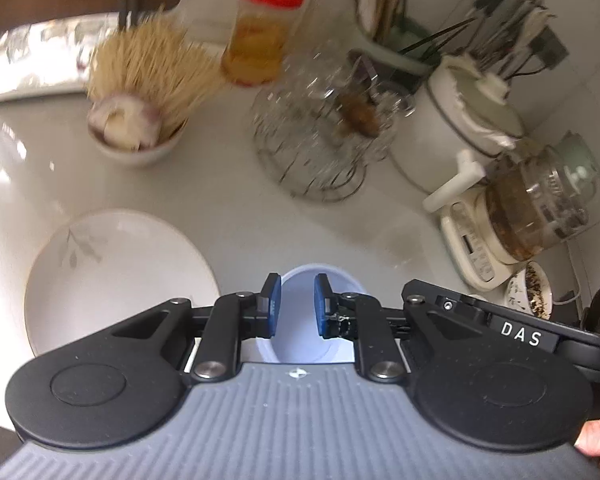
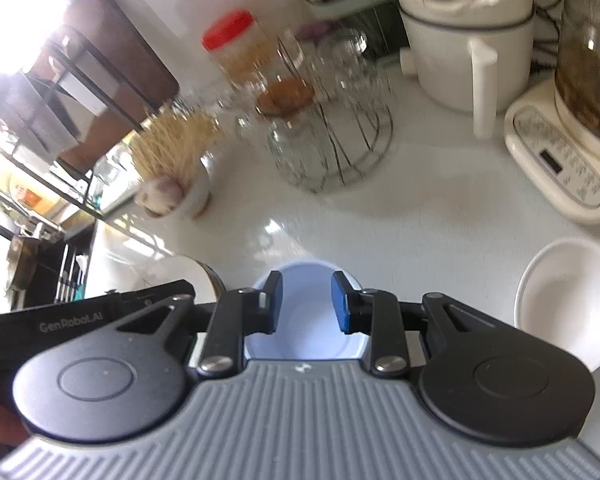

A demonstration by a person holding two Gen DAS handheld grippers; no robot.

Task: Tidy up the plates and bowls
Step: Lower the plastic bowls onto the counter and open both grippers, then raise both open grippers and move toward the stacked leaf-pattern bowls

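A pale blue bowl [image 1: 300, 320] sits on the white counter right under my left gripper [image 1: 296, 304], whose blue pads stand apart over it, gripping nothing. A white plate [image 1: 112, 276] with a grey leaf print lies to its left. In the right wrist view the same blue bowl [image 2: 306, 320] lies under my right gripper [image 2: 305, 302], which is open over it. A white bowl [image 2: 568, 300] sits to the right. The rim of the white plate [image 2: 204, 276] shows at the left behind the other gripper's body.
At the back stand a small bowl of toothpicks [image 1: 140, 120], a red-lidded jar [image 1: 260, 32], a wire rack of glasses [image 1: 324, 128], a white pot [image 1: 460, 120], a glass kettle on a cream base [image 1: 532, 208] and a utensil holder [image 1: 384, 28]. A small dish [image 1: 530, 292] sits at the right.
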